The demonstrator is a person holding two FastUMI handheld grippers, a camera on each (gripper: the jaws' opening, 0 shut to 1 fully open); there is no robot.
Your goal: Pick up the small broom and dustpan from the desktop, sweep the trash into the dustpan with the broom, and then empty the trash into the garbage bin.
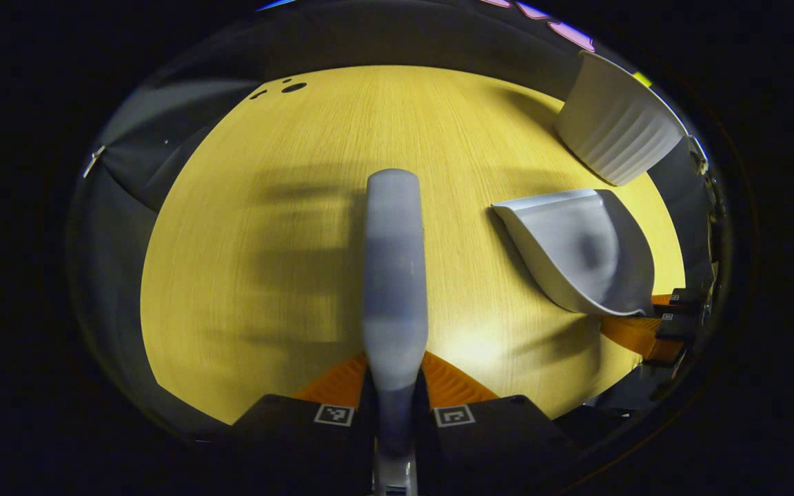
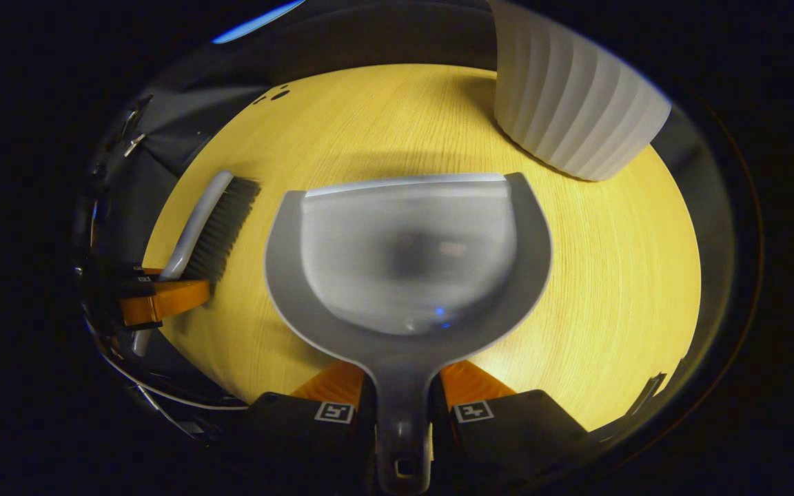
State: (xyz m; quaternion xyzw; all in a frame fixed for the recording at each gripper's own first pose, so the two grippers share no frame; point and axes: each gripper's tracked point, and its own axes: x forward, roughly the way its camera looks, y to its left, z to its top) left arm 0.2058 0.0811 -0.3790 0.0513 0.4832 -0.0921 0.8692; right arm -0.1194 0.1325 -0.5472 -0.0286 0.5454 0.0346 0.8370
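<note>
Left tongs (image 1: pixel 394 393) grip the broom (image 1: pixel 393 275); right tongs (image 2: pixel 402 393) grip the dustpan (image 2: pixel 407 255). No trash visible on the table (image 2: pixel 617 289). Next, probably tip the pan over the bin (image 2: pixel 569 103).

The tabletop (image 2: pixel 617 289) looks like pale yellow wood laminate, with fine straight grain and a soft sheen where light pools near its near edge. The dustpan (image 2: pixel 407 255) looks like smooth grey plastic, its bowl slightly glossy with blurred reflections. The small broom (image 2: pixel 214 220) has a smooth pale plastic back and dark, matt, stiff-looking bristles. Toward the far right edge of the tabletop, the garbage bin (image 2: pixel 573 110) is matt white, probably plastic, with vertical ribs down its wall.
</note>
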